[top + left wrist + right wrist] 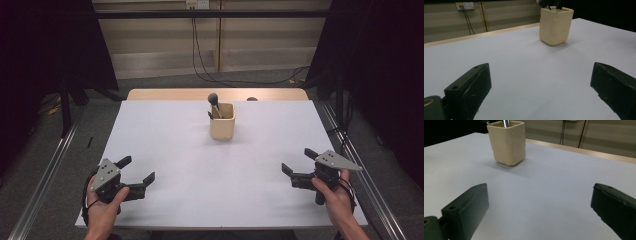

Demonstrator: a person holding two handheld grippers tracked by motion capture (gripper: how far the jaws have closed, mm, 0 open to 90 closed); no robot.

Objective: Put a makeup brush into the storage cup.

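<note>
A cream square cup (222, 121) stands upright on the white table (165, 150), toward the back centre. A dark-headed brush (214, 101) sticks out of the cup, with another thin handle beside it. My left gripper (136, 169) rests near the front left corner, jaws wide apart and empty. At the front right, my right gripper (298, 161) is also open with nothing in it. In the left gripper view the cup (555, 25) stands ahead to the right; in the right gripper view the cup (508, 142) is ahead to the left. Both grippers are well short of the cup.
A wooden strip (170, 94) runs along the table's back edge with a small dark object (252, 99) on it. Metal rails (42, 177) flank the table on the floor. Cables (200, 55) hang from a wall socket behind.
</note>
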